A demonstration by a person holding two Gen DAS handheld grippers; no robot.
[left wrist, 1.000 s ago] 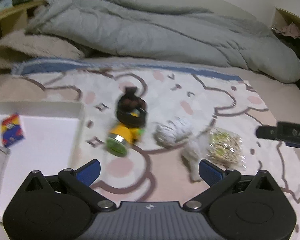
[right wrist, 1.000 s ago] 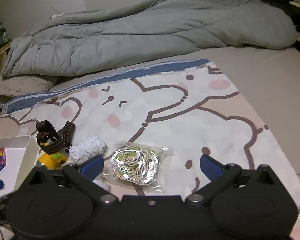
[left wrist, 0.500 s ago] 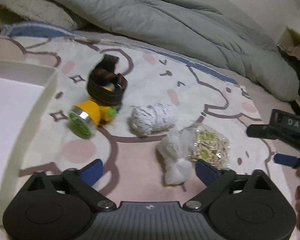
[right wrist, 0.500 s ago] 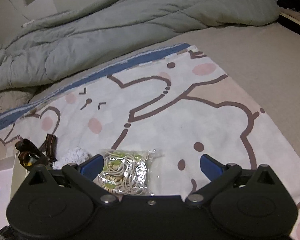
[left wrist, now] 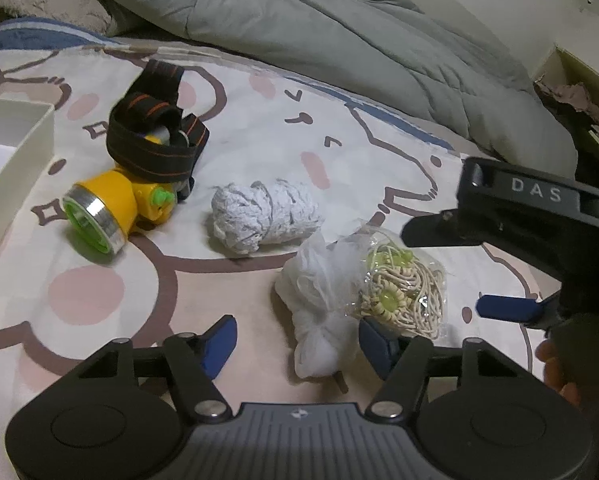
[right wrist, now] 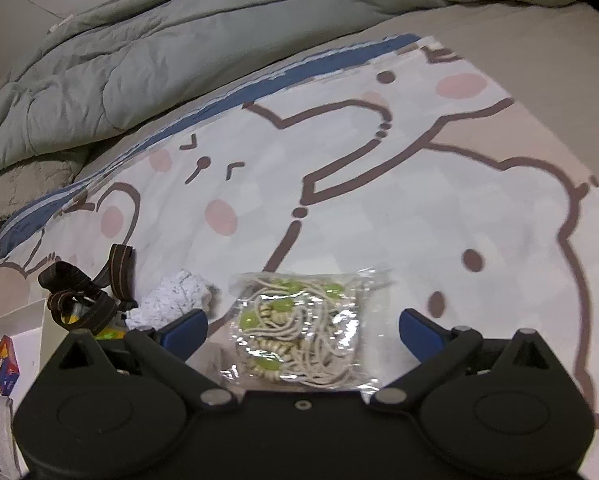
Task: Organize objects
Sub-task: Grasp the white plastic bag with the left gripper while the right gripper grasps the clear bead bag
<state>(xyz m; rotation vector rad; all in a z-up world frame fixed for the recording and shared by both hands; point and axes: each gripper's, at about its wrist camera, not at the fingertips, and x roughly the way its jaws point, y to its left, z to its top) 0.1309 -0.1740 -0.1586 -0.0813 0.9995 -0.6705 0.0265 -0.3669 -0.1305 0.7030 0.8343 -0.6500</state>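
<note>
A: Any writing you can read?

B: Only "DAS" in pale letters on the black body of the right gripper (left wrist: pixel 499 308), seen in the left wrist view. The small colourful box (right wrist: pixel 5 364) in the white tray (left wrist: pixel 27 148) is too blurred to read.

A: Left to right, then?

B: Far left of the left gripper (left wrist: pixel 295 340) fingers (left wrist: pixel 219 340) sits the tray, then a yellow headlamp (left wrist: pixel 111 208) with its black strap, then a white yarn bundle (left wrist: pixel 265 218) ahead of them. Between the fingers lies a knotted white plastic bag (left wrist: pixel 319 320) — they are closing, half-wide, not yet pressing it.

A: And the right fingers?

B: Wide apart — a clear packet of cord and green beads (right wrist: pixel 303 328) lies between them on the cartoon blanket (right wrist: pixel 379 200), untouched.
</note>
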